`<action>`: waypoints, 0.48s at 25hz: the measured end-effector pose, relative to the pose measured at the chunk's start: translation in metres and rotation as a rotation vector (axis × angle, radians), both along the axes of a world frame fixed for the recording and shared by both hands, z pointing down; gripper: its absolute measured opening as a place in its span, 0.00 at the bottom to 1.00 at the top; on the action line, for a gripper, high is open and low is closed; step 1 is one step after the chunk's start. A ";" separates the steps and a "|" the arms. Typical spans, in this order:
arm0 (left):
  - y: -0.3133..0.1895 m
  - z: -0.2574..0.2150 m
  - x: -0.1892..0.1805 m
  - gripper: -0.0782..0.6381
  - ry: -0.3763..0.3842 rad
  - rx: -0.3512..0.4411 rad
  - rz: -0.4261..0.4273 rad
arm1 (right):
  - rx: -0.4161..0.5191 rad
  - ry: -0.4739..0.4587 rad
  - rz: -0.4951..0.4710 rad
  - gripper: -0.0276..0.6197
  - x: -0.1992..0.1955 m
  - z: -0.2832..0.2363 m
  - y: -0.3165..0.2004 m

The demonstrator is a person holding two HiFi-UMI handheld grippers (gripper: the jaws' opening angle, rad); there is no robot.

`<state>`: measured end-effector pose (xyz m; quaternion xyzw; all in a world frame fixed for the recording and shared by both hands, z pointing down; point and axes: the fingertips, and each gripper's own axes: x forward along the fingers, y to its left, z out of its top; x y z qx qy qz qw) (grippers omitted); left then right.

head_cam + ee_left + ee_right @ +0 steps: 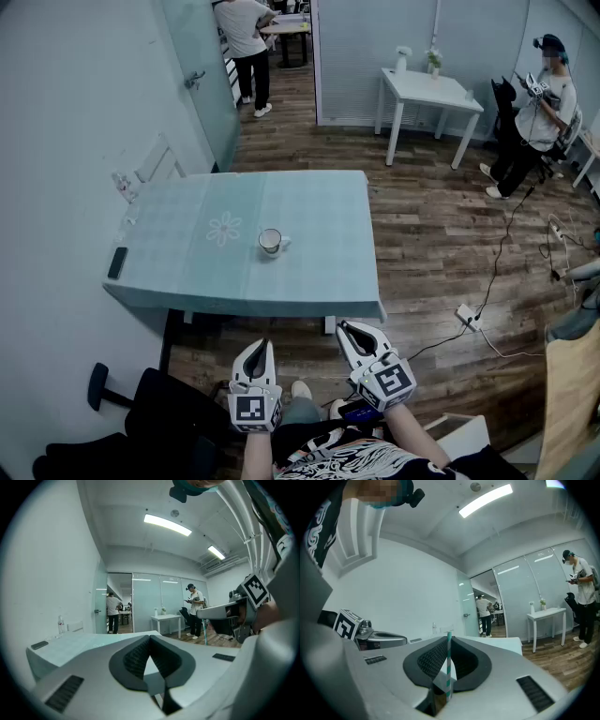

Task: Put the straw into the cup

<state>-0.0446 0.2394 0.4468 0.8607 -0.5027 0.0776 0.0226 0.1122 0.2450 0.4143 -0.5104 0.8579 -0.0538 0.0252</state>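
Teal-and-white striped straw (448, 667): one, upright, pinched between the dark ribbed pads of the right gripper (449, 641), whose jaws are drawn together on it; its top end reaches about the level of the jaw tips. In the head view this gripper (349, 330) is too small to show the straw. Left gripper (150, 639): jaws closed tip to tip, nothing between the pads. In the head view it (258, 349) is held low beside the right one, both short of the near edge of the table (319, 253) and well apart from the cup. Cup (270, 242): white, upright, handle to its right, on the pale teal cloth near the table's middle, just right of a printed flower (224, 228). Dark phone (117, 262): flat at the table's left edge. Clear bottle (125, 187): at the far left corner, by the wall.
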 end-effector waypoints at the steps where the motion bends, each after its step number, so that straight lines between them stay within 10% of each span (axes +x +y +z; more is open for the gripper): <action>1: 0.004 -0.004 0.001 0.12 0.004 0.002 -0.004 | -0.002 -0.004 -0.003 0.11 0.001 -0.002 0.004; 12: 0.038 -0.017 0.016 0.12 -0.003 0.026 0.009 | 0.019 -0.037 -0.019 0.11 -0.002 -0.009 0.030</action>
